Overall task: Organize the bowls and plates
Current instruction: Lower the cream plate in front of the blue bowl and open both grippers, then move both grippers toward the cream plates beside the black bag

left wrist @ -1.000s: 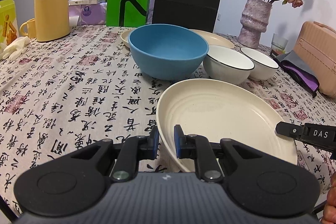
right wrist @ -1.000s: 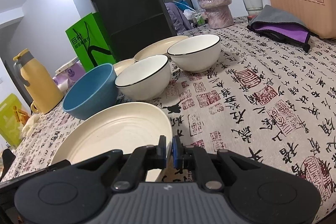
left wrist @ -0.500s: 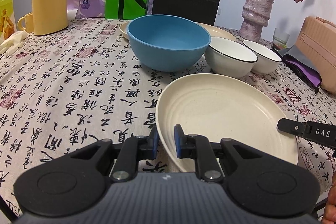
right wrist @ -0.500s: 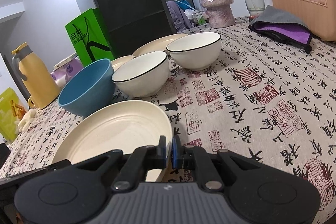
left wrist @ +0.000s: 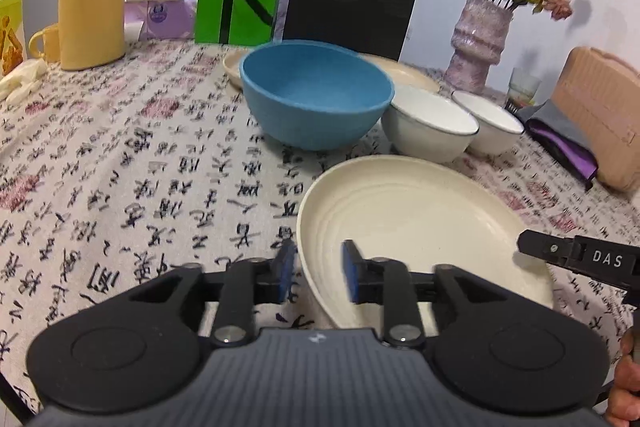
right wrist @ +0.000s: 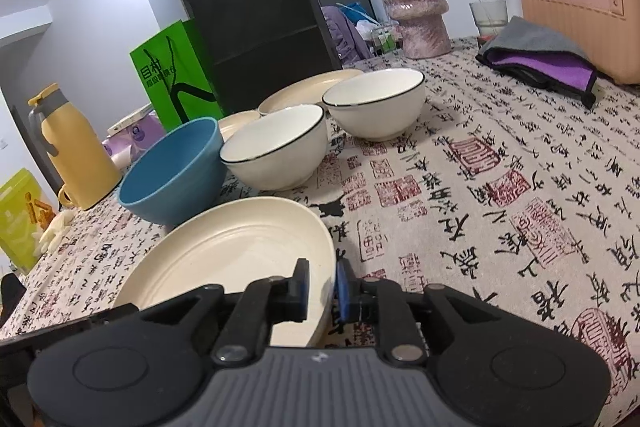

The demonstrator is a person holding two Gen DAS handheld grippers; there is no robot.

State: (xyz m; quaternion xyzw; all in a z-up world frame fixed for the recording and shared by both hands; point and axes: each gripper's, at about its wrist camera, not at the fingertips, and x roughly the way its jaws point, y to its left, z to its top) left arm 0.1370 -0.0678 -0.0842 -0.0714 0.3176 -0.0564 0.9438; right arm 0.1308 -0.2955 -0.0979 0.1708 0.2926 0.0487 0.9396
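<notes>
Left wrist | calligraphy tablecloth (left wrist: 120,167) | both tongs opening astride cream plate (left wrist: 420,211) rim

The left gripper (left wrist: 316,273) has a matte black plastic body with a ribbed dark grey panel in the middle, which carries a small white mark. On each side of the panel there is a round black disc with a raised ring. Two black link arms go forward from silver round screws to the fingers, and the finger pads (left wrist: 349,271) are blue. The right gripper (right wrist: 320,285) has the same build: black shell, grey ribbed panel, silver screws, blue pads (right wrist: 341,287). Seen from the left camera, its black finger shows a small screw and the white letters "DAS".
</notes>
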